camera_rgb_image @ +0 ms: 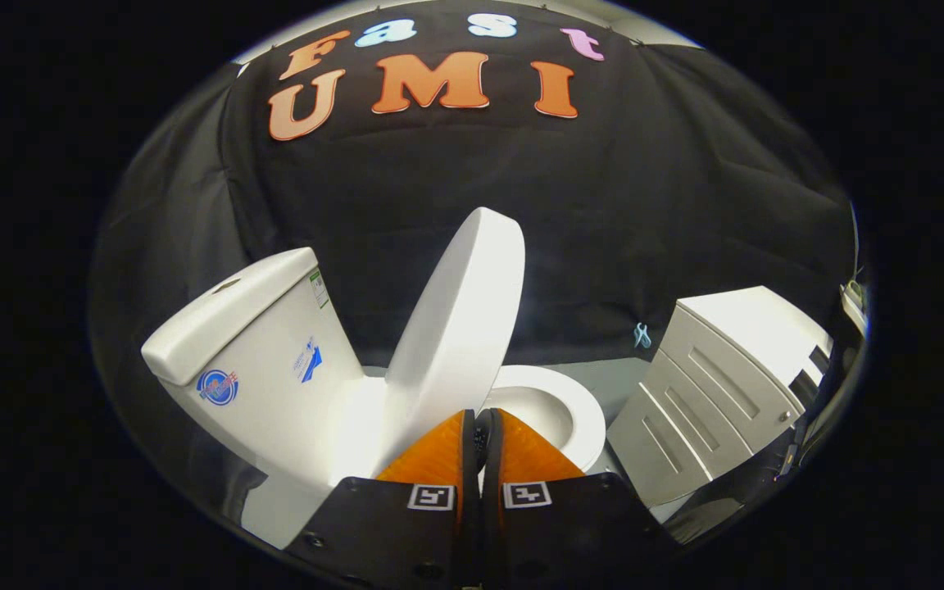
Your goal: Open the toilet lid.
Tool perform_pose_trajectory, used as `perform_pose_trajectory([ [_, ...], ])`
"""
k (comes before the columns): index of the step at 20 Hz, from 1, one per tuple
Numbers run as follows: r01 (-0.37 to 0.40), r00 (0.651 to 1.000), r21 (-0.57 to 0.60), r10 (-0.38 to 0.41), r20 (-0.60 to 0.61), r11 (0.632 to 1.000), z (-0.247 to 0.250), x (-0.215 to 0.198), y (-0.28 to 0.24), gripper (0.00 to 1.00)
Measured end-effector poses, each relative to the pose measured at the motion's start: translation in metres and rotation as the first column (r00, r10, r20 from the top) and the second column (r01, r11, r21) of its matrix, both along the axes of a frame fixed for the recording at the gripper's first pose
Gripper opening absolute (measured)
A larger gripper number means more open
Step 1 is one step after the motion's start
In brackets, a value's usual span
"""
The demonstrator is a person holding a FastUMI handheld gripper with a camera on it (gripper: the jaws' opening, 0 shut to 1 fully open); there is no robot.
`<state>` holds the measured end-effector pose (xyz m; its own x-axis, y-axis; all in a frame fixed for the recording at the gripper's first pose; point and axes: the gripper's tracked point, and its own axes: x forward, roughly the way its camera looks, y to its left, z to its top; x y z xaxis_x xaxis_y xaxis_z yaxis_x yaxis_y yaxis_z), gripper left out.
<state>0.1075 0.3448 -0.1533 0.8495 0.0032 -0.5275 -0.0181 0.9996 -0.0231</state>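
The toilet lid (460, 315) stands raised, just beyond the gripper (482, 426), whose fingers are pressed together, grasping nothing. Not yet leaning on the tank (259, 344) at left, it may fall back over the bowl (583, 410).

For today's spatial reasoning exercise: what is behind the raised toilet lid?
Behind the raised lid hangs the black cloth wall; the tank stands beside it. The lid covers its own hinge. The gripper is shut, just before the lid.

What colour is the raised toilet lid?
Plain white, seen in the gripper view: the toilet lid stands raised just beyond the closed gripper.
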Motion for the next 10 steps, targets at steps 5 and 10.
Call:
perform_pose_trajectory([
  [5, -0.036, 0.998, -0.103, 0.042, 0.051, 0.994, 0.018, -0.003, 0.04, 0.08],
  [10, -0.066, 0.992, -0.153, 0.082, 0.099, 0.986, 0.031, -0.005, 0.086, 0.08],
])
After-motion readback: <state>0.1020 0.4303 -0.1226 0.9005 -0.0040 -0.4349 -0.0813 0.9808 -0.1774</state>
